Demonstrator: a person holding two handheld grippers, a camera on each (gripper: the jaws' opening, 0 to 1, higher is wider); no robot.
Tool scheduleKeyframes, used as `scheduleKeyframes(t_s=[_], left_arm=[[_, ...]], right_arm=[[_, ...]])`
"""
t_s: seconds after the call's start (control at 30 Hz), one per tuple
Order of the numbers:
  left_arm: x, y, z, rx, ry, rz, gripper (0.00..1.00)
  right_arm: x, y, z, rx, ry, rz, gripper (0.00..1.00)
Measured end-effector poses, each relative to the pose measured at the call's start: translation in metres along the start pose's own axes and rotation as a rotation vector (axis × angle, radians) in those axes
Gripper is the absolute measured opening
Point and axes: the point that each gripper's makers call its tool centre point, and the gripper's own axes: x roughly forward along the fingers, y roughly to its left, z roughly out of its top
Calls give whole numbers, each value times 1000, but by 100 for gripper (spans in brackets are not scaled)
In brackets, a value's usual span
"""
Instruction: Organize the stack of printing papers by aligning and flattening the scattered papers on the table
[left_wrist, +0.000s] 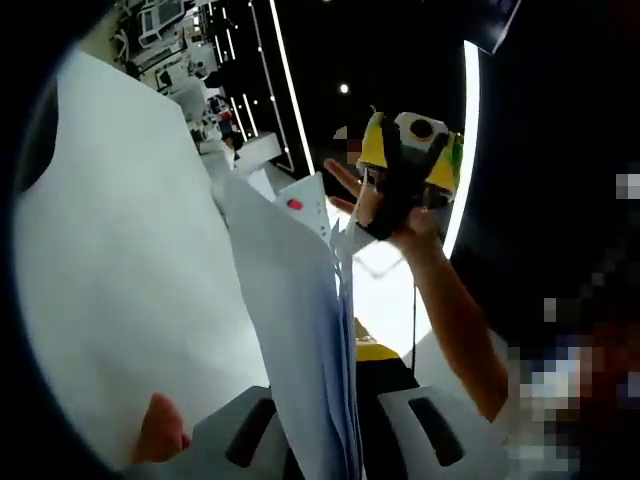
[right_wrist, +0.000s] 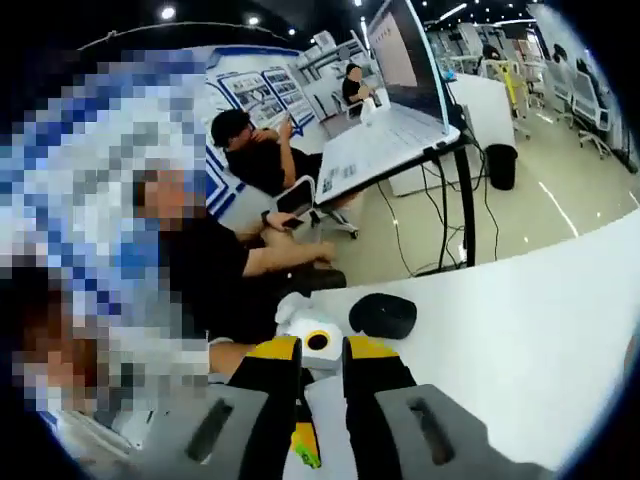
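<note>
Dark ceiling with strip lights backs the left gripper view, where the left gripper (left_wrist: 330, 440) pinches the stack of papers (left_wrist: 300, 330) edge-on, long axis running from 6 toward 11 o'clock, sheets fanned, so aligning looks half done and flattening remains. On the white desk (right_wrist: 520, 340), the right gripper (right_wrist: 322, 395) sits nearly closed on something small I cannot identify.

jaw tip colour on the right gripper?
Yellow tips on black jaws on the right gripper, clearest in the right gripper view.
</note>
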Motion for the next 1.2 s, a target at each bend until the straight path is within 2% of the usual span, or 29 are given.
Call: scheduleKeyframes(t_s=[0.13,0.23,0.37,0.53,0.57,0.63,0.7,0.77,0.83,0.9,0.97,1.0,1.07,1.13,1.2], left_arm=[[-1,0,3,-10,-12,-4,6],[-1,0,4,-13,-17,-6,6],[-1,-1,5,-12,-25,-8,6],[-2,-2,6,-7,-33,-17,6],[-3,-3,6,-5,-34,-21,6],[-3,-3,6,-2,-36,-21,6],[-3,-4,6,0,-38,-24,6],[-3,-5,6,1,-40,-24,6],[-3,-5,6,0,-42,-23,6],[-3,-5,6,2,-42,-23,6],[-3,-5,6,2,-45,-21,6],[-3,-5,6,3,-46,-22,6],[-4,-5,6,3,-51,-22,6],[-4,-6,6,2,-53,-24,6],[-4,-7,6,1,-54,-26,6]], right_arm=[[-23,9,13,-48,-127,7,13],[-51,20,26,-95,-263,21,13],[-90,38,26,-154,-420,-4,14],[-147,61,16,-274,-652,-76,16],[-160,69,12,-290,-729,-76,16],[-183,80,-2,-366,-818,-107,18],[-204,94,-14,-417,-938,-118,21],[-223,105,-26,-414,-1031,-116,22],[-237,114,-41,-481,-1075,-129,23],[-244,119,-49,-494,-1112,-159,25],[-245,123,-56,-533,-1119,-190,32],[-246,125,-58,-531,-1132,-194,37],[-245,136,-63,-546,-1161,-167,38],[-249,145,-64,-604,-1194,-178,43],[-253,153,-65,-618,-1229,-173,49]])
